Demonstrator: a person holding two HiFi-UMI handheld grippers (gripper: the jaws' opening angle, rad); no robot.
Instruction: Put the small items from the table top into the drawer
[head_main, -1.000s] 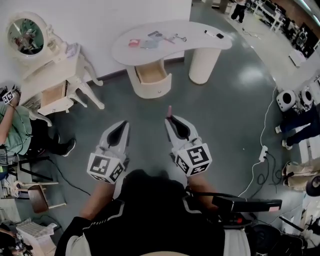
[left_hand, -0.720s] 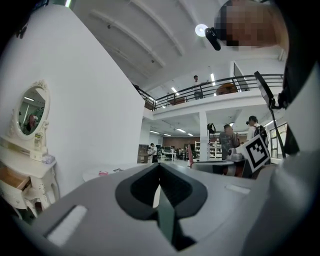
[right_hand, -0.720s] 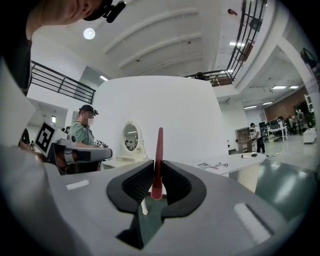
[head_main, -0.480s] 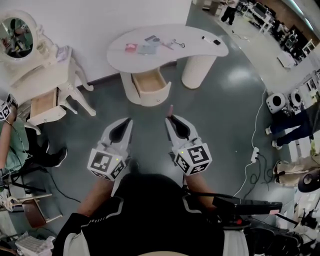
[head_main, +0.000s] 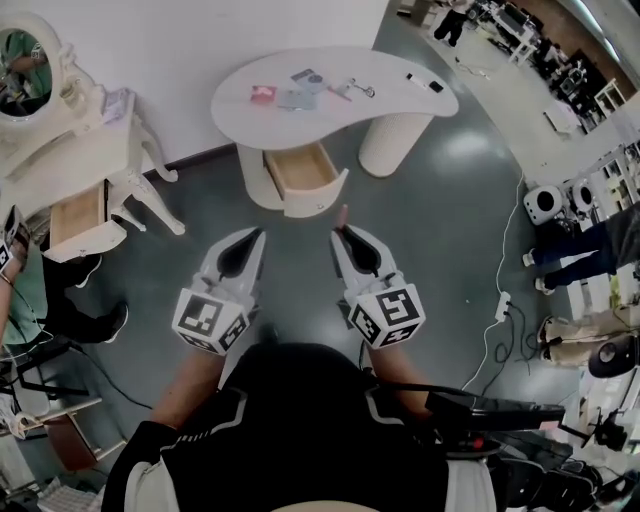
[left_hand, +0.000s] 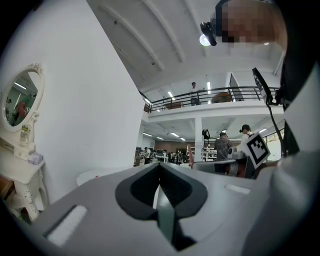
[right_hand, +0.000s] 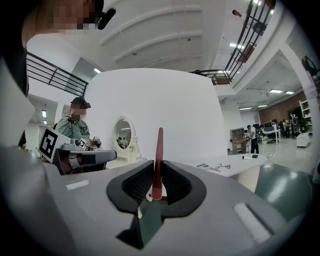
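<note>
Our right tool (head_main: 341, 236) is clamped on a thin pink stick (right_hand: 158, 160) that points up past its tips. Our left tool (head_main: 257, 236) has its jaws pressed together on nothing. Ahead of us stands the white table (head_main: 400, 85), its drawer (head_main: 300, 170) pulled open, with small items (head_main: 296, 98) lying on top.

White vanity (head_main: 50, 150), floor power strip (head_main: 503, 306)

head camera overhead, gripper cameras low, all toward table (head_main: 392, 100)
</note>
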